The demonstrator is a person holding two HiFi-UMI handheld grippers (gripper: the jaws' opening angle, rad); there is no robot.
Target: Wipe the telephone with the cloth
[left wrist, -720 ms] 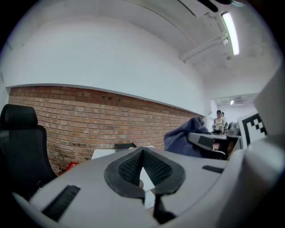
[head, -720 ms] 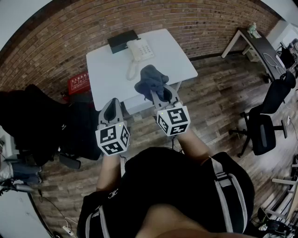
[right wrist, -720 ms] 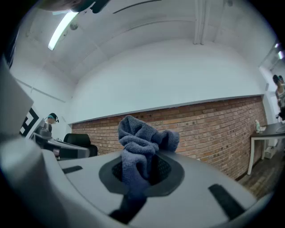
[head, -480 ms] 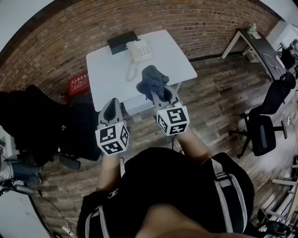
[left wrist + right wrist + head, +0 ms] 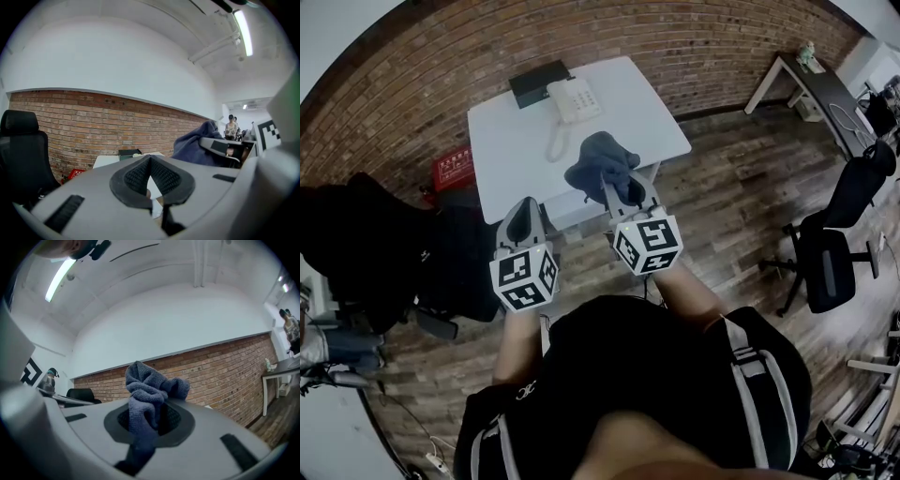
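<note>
Right gripper [image 5: 622, 190] is clamped on the cloth [image 5: 598, 159]. We see the dark blue bundle standing up from between the pads. Its length runs along the jaws, and its crumpled top points ahead over the near edge of the white table [image 5: 492, 155]. On our other side, left gripper [image 5: 523, 214] has its pads pressed together at the tips with nothing between them, and it is held just short of the table. Now the white telephone [image 5: 572, 99]: it sits at the far end of the table by the brick wall [image 5: 412, 84], well apart from the cloth. Its long axis runs away from us at a slight slant. A black box [image 5: 534, 82] lies just beside its far left corner.
</note>
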